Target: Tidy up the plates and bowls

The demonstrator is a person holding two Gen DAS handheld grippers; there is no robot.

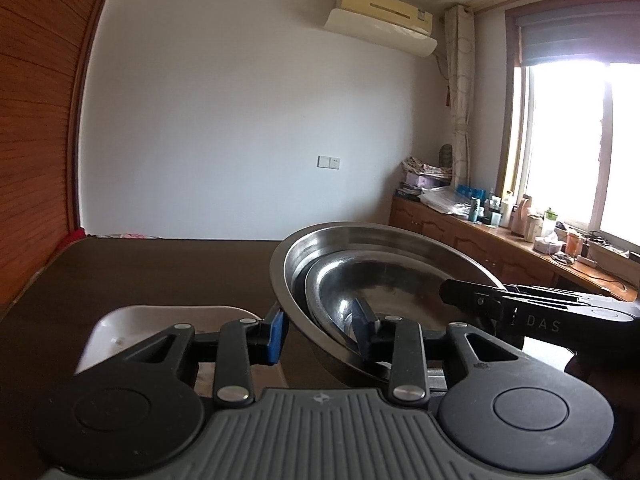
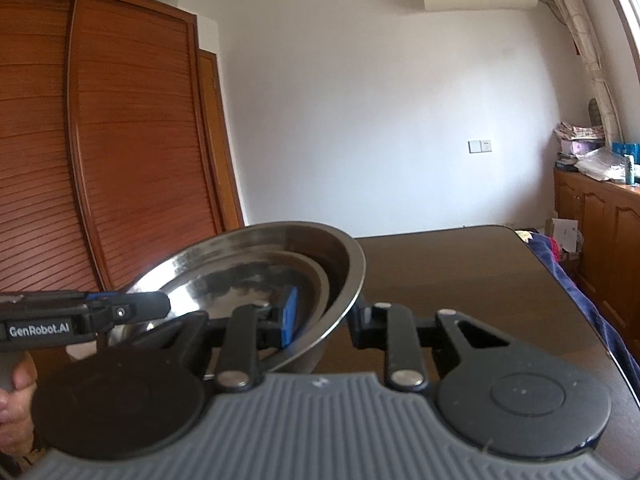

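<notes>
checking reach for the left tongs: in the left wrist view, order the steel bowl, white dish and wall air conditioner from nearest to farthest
1. Steel bowl, right at the left tongs, its rim between them.
2. White dish, low left on the table.
3. Air conditioner, high on the far wall.

Home bedroom: slatted wardrobe [image 2: 112, 140], wall air conditioner [image 1: 384, 16], curtained window [image 1: 568, 148].

A wooden wardrobe [image 2: 100, 140], air conditioner [image 1: 384, 20] and cluttered sideboard [image 1: 500, 232] line the walls.
</notes>
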